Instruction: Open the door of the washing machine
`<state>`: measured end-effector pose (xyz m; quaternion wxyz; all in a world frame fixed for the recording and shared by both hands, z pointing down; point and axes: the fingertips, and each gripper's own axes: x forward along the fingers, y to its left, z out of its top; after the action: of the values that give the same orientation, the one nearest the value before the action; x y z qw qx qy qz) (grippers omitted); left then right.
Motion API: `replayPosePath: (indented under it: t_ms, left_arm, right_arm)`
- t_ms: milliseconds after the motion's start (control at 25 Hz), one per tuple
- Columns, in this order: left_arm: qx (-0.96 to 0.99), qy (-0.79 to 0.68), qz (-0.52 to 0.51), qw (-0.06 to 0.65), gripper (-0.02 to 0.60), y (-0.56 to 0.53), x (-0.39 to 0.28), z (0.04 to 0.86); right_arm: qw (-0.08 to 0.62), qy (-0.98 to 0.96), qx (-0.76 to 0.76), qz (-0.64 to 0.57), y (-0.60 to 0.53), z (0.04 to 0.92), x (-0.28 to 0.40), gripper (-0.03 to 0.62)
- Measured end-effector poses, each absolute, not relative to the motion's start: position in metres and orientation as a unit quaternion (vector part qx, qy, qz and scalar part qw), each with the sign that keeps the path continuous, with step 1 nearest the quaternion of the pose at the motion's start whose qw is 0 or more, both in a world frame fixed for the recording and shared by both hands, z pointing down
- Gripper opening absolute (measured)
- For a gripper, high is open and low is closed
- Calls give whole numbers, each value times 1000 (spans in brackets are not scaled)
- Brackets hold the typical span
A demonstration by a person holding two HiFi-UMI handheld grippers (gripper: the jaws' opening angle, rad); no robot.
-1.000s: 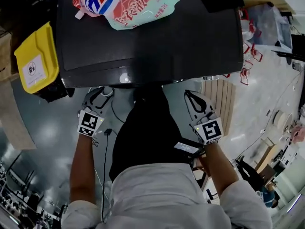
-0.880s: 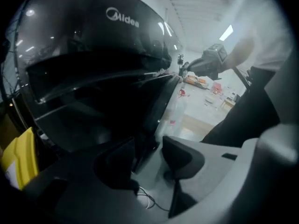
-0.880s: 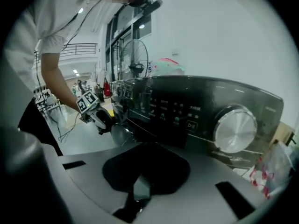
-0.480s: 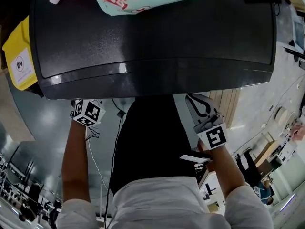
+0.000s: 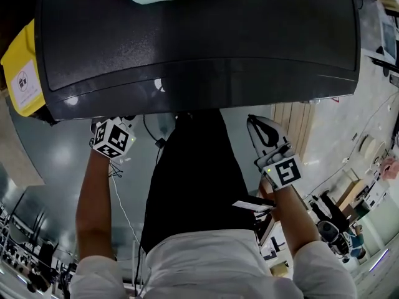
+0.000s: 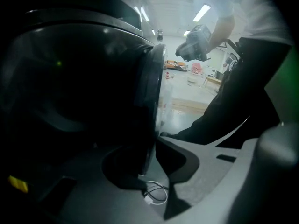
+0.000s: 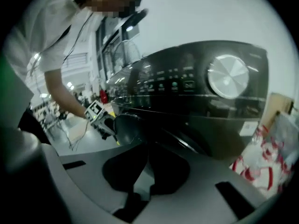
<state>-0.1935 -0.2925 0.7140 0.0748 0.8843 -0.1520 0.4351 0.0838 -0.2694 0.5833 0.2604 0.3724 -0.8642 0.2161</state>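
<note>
The left gripper (image 6: pixel 152 146), its jaws having just been closing, appears to clamp the rim of the door (image 6: pixel 148 92) on the washing machine (image 5: pixel 199 42) front. The right gripper (image 7: pixel 147 146) hovers nearby, jaws clenched and empty.

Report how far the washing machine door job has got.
Done: the left gripper is at the door, whose rim stands between its jaws; they have just been closing. In hand: the grip on that rim. Left: the pull itself; the door does not look swung open. The right gripper is shut, empty and clear of the machine.
</note>
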Motion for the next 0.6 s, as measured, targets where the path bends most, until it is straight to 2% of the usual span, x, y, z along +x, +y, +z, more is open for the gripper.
replayPosePath:
  t_ms: [120,600]
  left_arm:
    - [878,-160,443,78,92,-291,-195,714]
    - [863,-202,444,136,86,-225,-188,707]
  right_arm:
    - [201,-849,427,238,-281,584,100,35]
    - [185,-839,466,210,-234,563,140,35]
